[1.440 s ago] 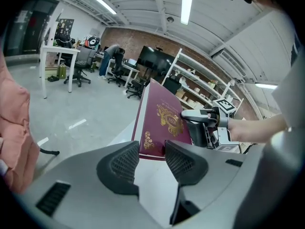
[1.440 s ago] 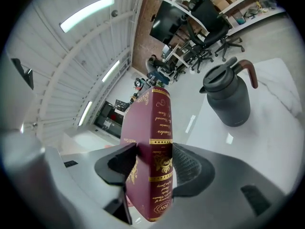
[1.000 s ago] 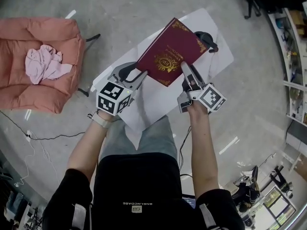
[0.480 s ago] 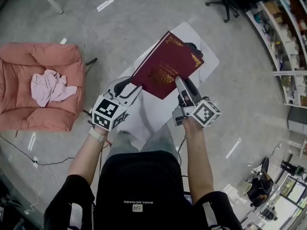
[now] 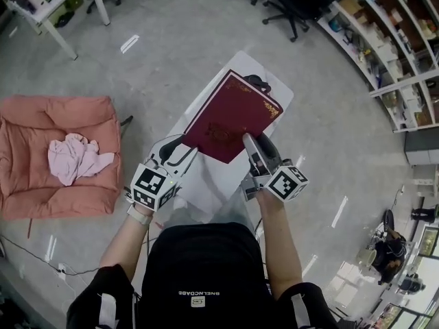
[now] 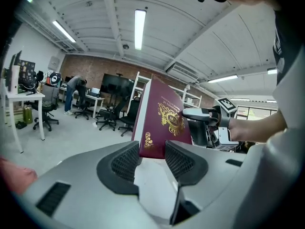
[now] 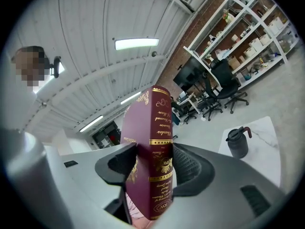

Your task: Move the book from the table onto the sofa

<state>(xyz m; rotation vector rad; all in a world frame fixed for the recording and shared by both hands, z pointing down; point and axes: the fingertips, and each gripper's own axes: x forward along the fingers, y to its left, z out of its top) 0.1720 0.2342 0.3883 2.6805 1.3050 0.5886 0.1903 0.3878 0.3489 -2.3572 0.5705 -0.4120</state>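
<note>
Jaws of the left gripper (image 5: 184, 153) and right gripper (image 5: 251, 148) both clamped the book (image 5: 230, 115).
One pair pinched its near corner and the other squeezed across the spine. The maroon book hung tilted over the white tabletop (image 5: 218, 182), near a dark kettle (image 5: 256, 82) and well apart from the pink sofa (image 5: 41, 177).

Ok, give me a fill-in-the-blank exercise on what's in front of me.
The left tongs and right tongs both clamp a dark red ____.
A pink cloth lies on the ____.
The black jug stands on the white ____.
Missing: book; sofa; table.
</note>
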